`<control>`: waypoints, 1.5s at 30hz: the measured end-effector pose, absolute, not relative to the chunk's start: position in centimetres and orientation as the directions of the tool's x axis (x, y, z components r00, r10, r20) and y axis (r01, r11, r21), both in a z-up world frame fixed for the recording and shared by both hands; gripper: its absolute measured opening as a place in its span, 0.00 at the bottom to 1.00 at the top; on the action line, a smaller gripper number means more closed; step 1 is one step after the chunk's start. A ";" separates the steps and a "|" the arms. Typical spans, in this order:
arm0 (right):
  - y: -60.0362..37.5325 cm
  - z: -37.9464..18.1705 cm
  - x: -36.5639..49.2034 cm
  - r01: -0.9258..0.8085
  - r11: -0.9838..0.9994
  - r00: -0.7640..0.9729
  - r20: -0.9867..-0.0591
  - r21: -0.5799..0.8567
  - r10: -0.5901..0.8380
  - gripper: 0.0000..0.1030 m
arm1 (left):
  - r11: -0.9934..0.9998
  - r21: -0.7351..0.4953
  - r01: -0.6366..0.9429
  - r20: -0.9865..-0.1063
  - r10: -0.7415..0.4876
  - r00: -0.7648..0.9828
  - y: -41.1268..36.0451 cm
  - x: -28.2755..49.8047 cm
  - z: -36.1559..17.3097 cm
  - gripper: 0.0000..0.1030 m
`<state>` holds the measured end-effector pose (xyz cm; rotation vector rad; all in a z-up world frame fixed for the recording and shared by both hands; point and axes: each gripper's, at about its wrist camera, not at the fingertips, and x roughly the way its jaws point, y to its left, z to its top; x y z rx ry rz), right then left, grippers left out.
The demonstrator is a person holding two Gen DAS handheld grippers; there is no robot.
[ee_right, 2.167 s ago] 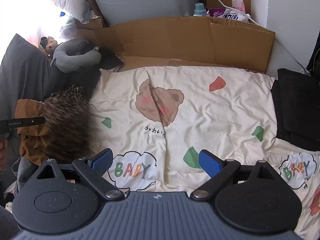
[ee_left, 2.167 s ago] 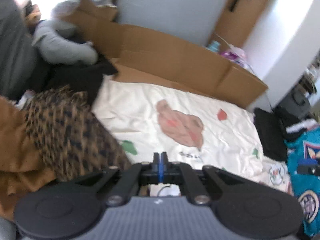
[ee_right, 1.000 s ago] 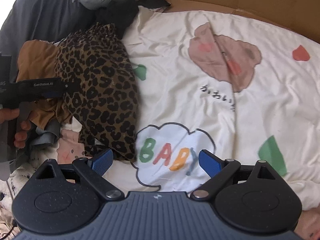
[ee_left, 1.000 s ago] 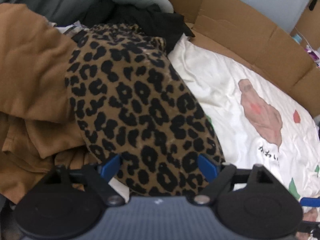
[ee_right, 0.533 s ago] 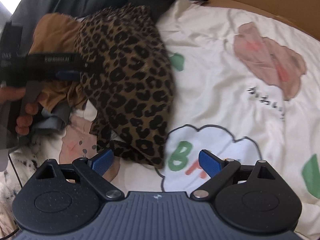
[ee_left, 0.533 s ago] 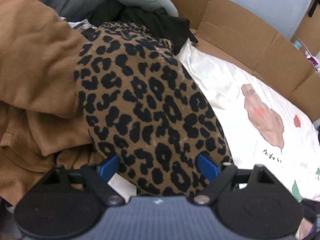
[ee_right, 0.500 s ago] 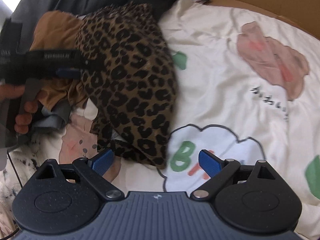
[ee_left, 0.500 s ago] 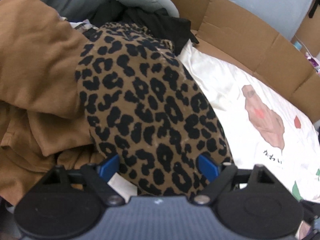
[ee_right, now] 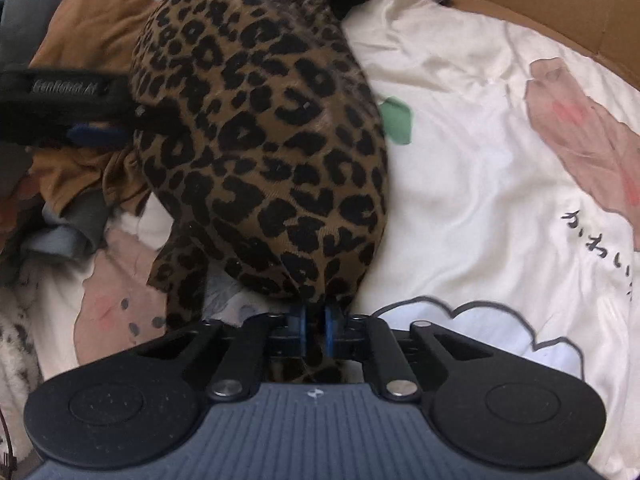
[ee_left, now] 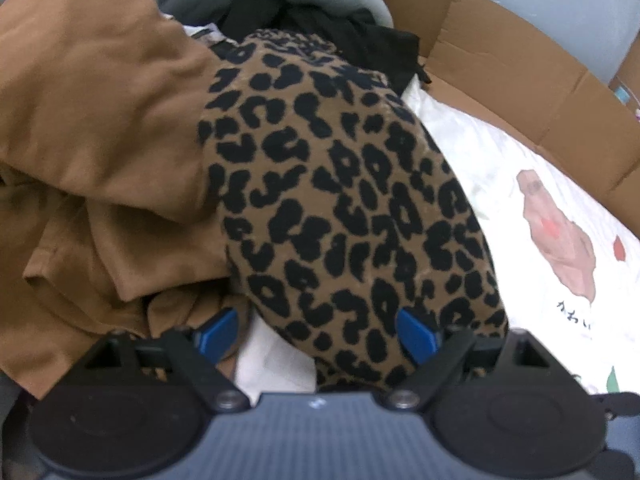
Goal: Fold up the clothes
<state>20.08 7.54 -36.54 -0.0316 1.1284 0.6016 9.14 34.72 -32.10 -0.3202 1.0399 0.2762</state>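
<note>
On your far left lies a rumpled tan-brown cotton garment, heaped against the leopard-print brown-and-black knit garment, which rests bunched in a mound at the edge of the cream cartoon-printed bedsheet.

Your left gripper has its blue pads spread wide apart, one at either side of the mound's near edge, holding nothing. In the right wrist view it sits at the mound's left flank, touching or just short of it.

Your right gripper has its pads drawn nearly together, pinching the leopard fabric at the mound's near bottom hem, so this hand already has the cloth.

The mound's long axis runs away from both grippers, towards the brown cardboard wall at the back, with open sheet lying to its right. You probably want to drag that way to spread it.

The garment's sleeves, collar and true outline are buried in the bunch; you cannot tell what kind of clothing it is. The right pinch point is partly hidden behind the gripper body.
</note>
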 end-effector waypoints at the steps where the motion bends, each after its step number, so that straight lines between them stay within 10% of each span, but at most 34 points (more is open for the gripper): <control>1: 7.1 -36.4 20.2 -0.459 0.845 0.296 -0.849 0.276 0.438 0.00 | 0.919 -0.130 -0.373 -0.874 0.071 0.480 34.8 9.2 -32.0 0.86; 16: 0.3 -34.8 20.1 -0.292 0.901 0.366 -0.833 0.321 0.415 0.00 | 0.926 -0.231 -0.297 -0.767 0.014 0.642 33.7 11.0 -30.2 0.99; 29: -0.3 -35.1 19.2 -0.265 0.902 0.348 -0.838 0.341 0.419 0.00 | 0.858 -0.251 -0.448 -0.777 0.098 0.622 36.6 10.6 -33.8 0.79; 35: -0.2 -35.4 19.5 -0.277 0.897 0.333 -0.841 0.345 0.426 0.00 | 0.863 -0.214 -0.457 -0.796 0.117 0.594 37.5 12.9 -36.8 0.86; 37: -0.1 -35.4 19.5 -0.282 0.893 0.327 -0.840 0.350 0.433 0.00 | 0.851 -0.242 -0.466 -0.801 0.096 0.591 37.9 13.9 -37.7 0.77; 40: -0.2 -34.9 19.5 -0.304 0.879 0.318 -0.830 0.368 0.458 0.05 | 0.838 -0.311 -0.449 -0.788 0.037 0.614 37.8 14.7 -37.6 0.16; 45: -1.0 -33.2 19.4 -0.340 0.875 0.344 -0.820 0.345 0.457 0.23 | 0.895 -0.249 -0.370 -0.758 0.058 0.650 34.1 14.7 -33.8 0.09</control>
